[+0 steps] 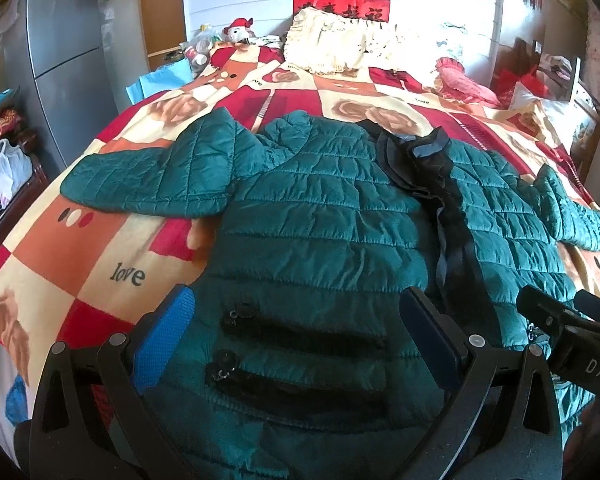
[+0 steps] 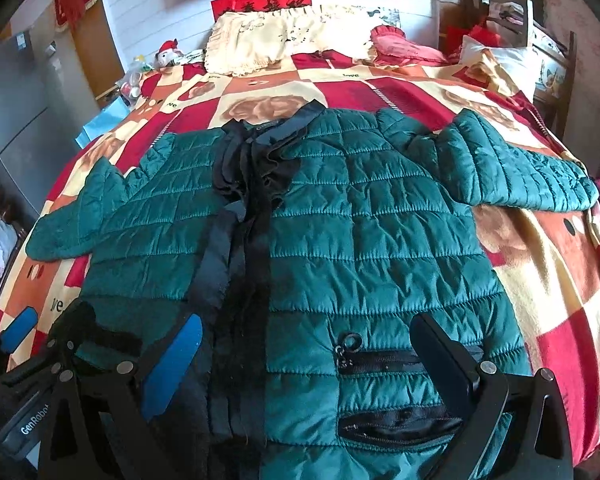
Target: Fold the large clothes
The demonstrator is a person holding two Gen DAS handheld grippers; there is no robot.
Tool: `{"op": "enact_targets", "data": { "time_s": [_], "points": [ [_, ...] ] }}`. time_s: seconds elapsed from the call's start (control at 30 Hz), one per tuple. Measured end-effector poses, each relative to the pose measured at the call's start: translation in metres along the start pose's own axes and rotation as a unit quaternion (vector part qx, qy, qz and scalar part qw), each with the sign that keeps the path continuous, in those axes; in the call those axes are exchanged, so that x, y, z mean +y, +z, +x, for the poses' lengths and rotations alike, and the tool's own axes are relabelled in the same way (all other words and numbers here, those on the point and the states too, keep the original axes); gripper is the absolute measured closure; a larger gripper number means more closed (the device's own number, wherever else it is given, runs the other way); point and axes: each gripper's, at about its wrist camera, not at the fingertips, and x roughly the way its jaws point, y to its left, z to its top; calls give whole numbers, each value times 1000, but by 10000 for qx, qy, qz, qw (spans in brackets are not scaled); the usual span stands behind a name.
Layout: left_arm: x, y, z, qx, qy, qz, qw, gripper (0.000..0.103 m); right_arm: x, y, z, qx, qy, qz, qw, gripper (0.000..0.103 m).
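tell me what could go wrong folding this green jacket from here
1. The jacket is puffy and quilted, so folds may spring back open.
2. Both sleeves, the left sleeve and right sleeve, lie spread out; folding the body first could trap them unevenly.
3. The black front placket looks bunched, so a lump may be folded in. The left gripper and right gripper are open over the hem, holding nothing.

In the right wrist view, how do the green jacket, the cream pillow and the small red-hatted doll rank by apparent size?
1. Green jacket, by far the largest, though it also lies nearest the camera.
2. Cream pillow.
3. Red-hatted doll, smallest; pillow and doll sit about equally far away.
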Motion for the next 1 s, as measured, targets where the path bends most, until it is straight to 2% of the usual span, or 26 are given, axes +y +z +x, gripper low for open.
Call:
{"op": "enact_targets", "data": {
  "time_s": [0.53,0.77,1.0],
  "points": [
    [6,25,17,32,109,8,9999,0,7,26,13,35,100,9,9999,0],
    [14,49,29,-16,235,26,9997,0,11,59,20,-83,65,-19,9999,0],
    [26,72,46,-37,324,-71,9994,0,14,91,33,-248,246,100,9993,0]
  ]
}}
